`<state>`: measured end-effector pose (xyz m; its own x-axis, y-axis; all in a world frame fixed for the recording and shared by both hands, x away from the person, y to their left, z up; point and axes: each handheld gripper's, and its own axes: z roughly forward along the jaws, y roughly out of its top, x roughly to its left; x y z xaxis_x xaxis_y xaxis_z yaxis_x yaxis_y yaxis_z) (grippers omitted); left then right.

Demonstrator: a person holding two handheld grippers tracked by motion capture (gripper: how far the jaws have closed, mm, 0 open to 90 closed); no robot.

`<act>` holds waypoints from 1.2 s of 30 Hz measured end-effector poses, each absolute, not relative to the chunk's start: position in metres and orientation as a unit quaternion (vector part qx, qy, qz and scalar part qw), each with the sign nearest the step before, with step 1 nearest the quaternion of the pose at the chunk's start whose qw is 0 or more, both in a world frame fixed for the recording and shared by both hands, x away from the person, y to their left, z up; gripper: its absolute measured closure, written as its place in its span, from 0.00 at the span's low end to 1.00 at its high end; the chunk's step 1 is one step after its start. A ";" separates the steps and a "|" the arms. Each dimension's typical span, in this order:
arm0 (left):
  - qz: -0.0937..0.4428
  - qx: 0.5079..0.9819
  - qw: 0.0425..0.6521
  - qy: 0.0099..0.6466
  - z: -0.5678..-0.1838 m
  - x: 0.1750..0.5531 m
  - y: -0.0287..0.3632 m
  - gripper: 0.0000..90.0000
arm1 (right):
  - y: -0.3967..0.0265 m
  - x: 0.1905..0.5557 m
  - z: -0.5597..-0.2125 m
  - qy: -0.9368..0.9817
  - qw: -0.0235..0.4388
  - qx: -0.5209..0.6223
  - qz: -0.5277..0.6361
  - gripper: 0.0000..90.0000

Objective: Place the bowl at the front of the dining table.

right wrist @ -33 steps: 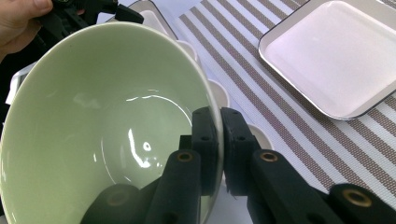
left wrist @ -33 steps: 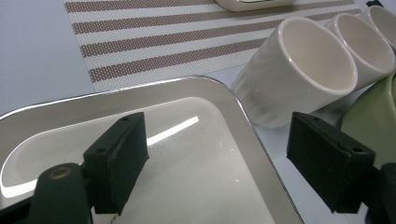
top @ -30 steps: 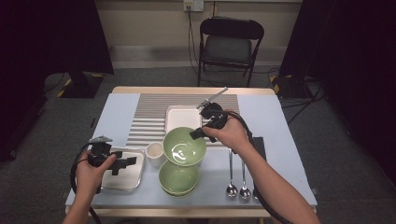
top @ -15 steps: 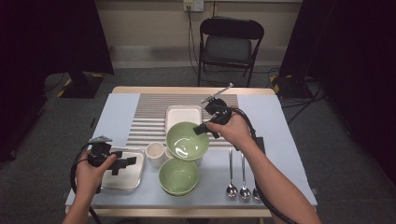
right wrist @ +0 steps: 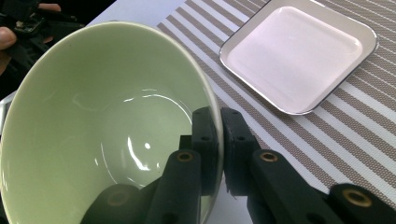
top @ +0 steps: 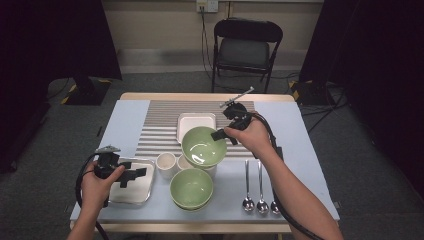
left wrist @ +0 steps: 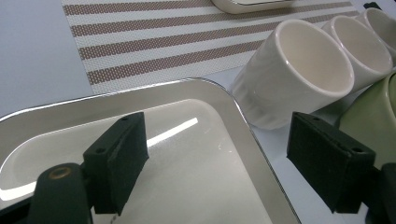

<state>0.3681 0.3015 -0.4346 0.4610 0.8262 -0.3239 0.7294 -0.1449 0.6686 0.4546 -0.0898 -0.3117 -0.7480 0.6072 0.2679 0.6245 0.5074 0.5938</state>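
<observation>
A green bowl (top: 202, 146) hangs tilted above the table, its rim pinched at about three o'clock between the two jaws of the right gripper (top: 223, 134), one jaw inside the wall and one outside. A second green bowl (top: 191, 187) sits on the table at the lifted bowl's six o'clock, a white square plate (top: 192, 121) on the striped mat (top: 159, 125) at its twelve, and cups (top: 165, 163) at its eight. Far off at eight o'clock, the left gripper (top: 134, 174) holds its jaws wide over a metal tray (top: 131, 192), gripping nothing.
</observation>
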 end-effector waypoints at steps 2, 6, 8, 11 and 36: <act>0.061 0.754 0.402 0.517 -0.435 0.368 0.302 0.22 | -0.091 0.457 -0.313 -0.866 0.009 -0.357 -0.349 0.95; 0.062 0.753 0.401 0.517 -0.435 0.368 0.302 0.22 | -0.092 0.459 -0.314 -0.864 0.005 -0.362 -0.349 0.95; 0.063 0.753 0.402 0.517 -0.435 0.368 0.303 0.22 | -0.092 0.460 -0.314 -0.864 0.005 -0.365 -0.346 0.95; 0.064 0.753 0.401 0.518 -0.435 0.368 0.303 0.22 | -0.092 0.462 -0.315 -0.864 0.001 -0.367 -0.345 0.95; 0.064 0.753 0.401 0.517 -0.434 0.368 0.304 0.22 | -0.088 0.477 -0.318 -0.857 -0.010 -0.386 -0.340 0.95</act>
